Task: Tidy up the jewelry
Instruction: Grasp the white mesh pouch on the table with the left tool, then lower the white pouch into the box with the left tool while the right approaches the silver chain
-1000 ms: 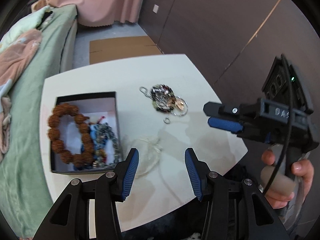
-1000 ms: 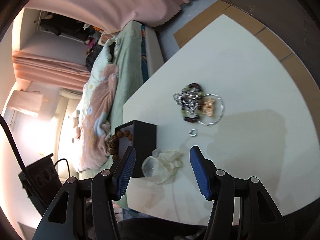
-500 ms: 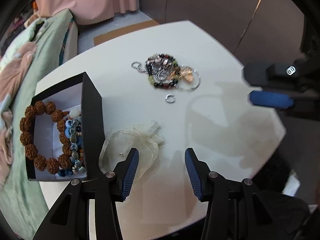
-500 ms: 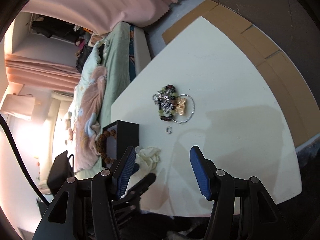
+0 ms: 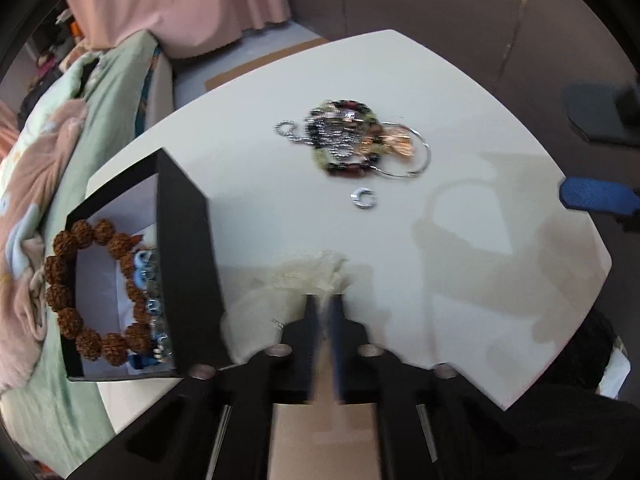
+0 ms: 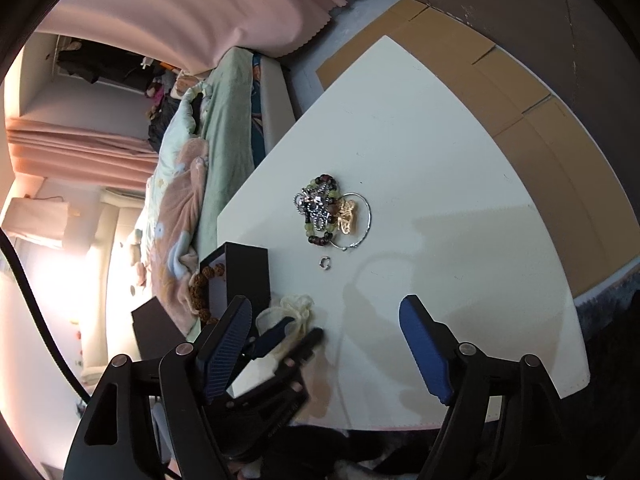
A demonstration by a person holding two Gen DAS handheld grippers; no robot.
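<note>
A sheer cream pouch point(image 5: 288, 280) lies on the white table point(image 5: 460, 120), right of a black box point(image 5: 184, 240). My left gripper point(image 5: 325, 298) points steeply down and is shut on the pouch's near edge; the right wrist view also shows this left gripper point(image 6: 294, 334) at the pouch point(image 6: 294, 306). The box holds a brown bead bracelet point(image 5: 60, 272) and blue-grey beads. Farther out lie a tangled jewelry pile point(image 5: 344, 140) and a small silver ring point(image 5: 363, 198). The jaws of my right gripper point(image 6: 324, 308) are opening, with nothing between them.
A bed with a green and pink blanket point(image 6: 188, 168) runs along the table's left side. Flattened cardboard point(image 6: 520, 92) lies on the floor beyond the far edge. One blue finger point(image 5: 596, 197) of the right gripper hangs over the table's right edge.
My left gripper dropped and tilted down onto the pouch, then its jaws came together on it. The right gripper's jaws spread wider and the view shifted a little.
</note>
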